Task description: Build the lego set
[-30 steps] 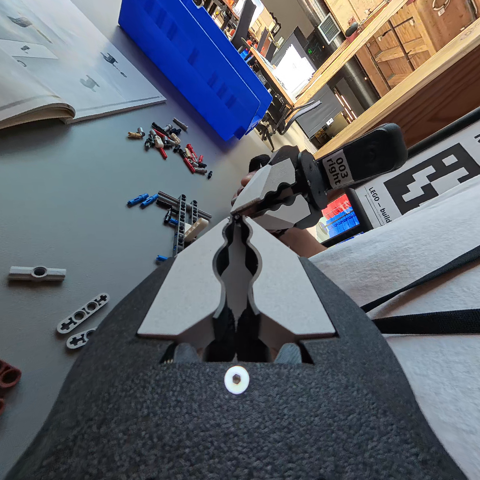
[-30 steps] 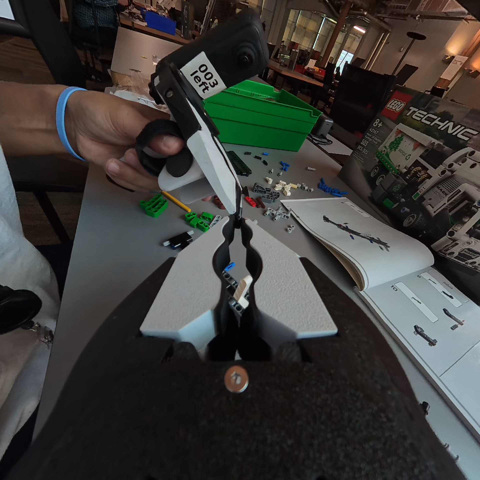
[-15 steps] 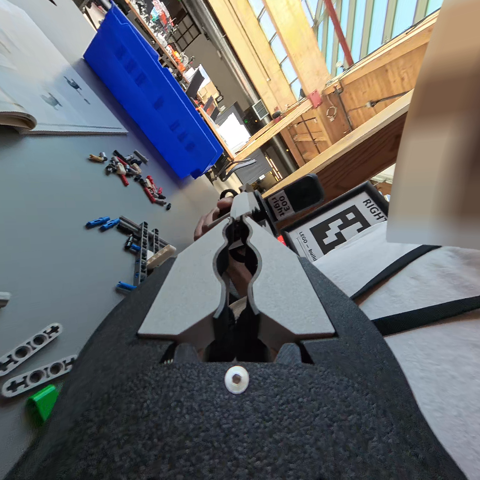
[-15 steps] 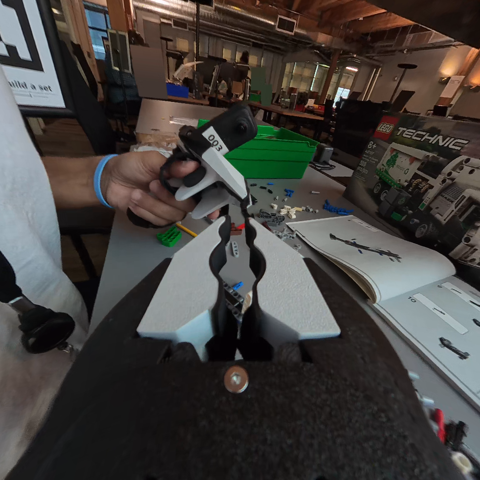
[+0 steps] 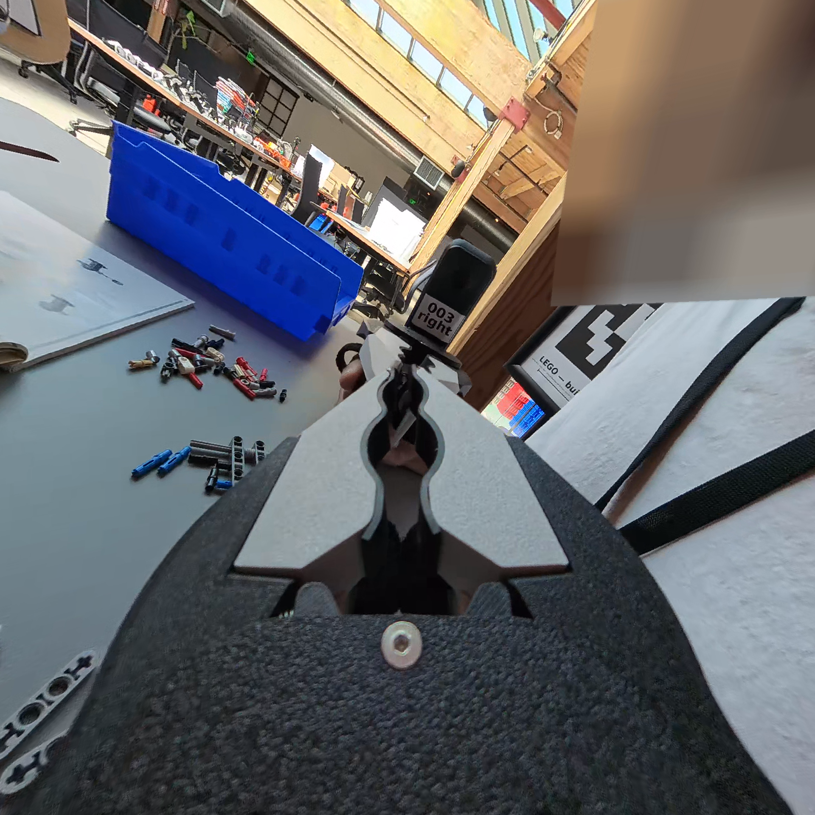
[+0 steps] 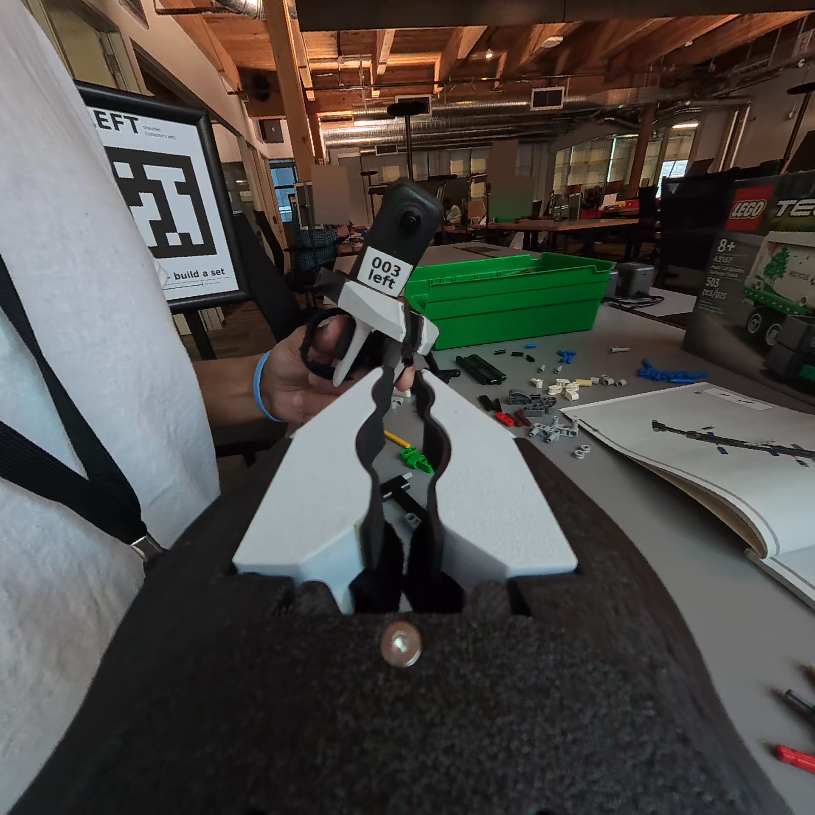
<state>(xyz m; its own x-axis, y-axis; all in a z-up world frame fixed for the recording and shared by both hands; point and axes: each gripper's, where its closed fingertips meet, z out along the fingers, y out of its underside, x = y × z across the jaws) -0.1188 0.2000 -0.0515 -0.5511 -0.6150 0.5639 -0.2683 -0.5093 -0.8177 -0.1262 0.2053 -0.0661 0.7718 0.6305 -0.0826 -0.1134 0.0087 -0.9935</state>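
Printed writing shows on white stickers on both black gripper cameras point(image 5: 456, 282) point(image 6: 405, 229), two framed marker signs point(image 5: 582, 348) point(image 6: 163, 198), and the cardboard set box point(image 6: 763, 273).

Grey beams point(image 5: 26, 723) and box point(image 6: 758, 282) are cropped.

Lying scattered over the grey desk point(image 5: 79, 441): mixed red, black and tan pins point(image 5: 211, 366) sitting in a loose heap near the blue bin, two blue pins point(image 5: 161, 461) resting side by side, touching dark grey beams point(image 5: 229, 454). Lying flat at the near edge, light grey beams point(image 5: 39, 710). Spreading across the far side, green connectors point(image 6: 416, 458), cream and grey connectors point(image 6: 562, 388), blue pins point(image 6: 670, 375), a black beam point(image 6: 480, 368). Lying open beside them, the instruction booklet point(image 6: 705, 441).
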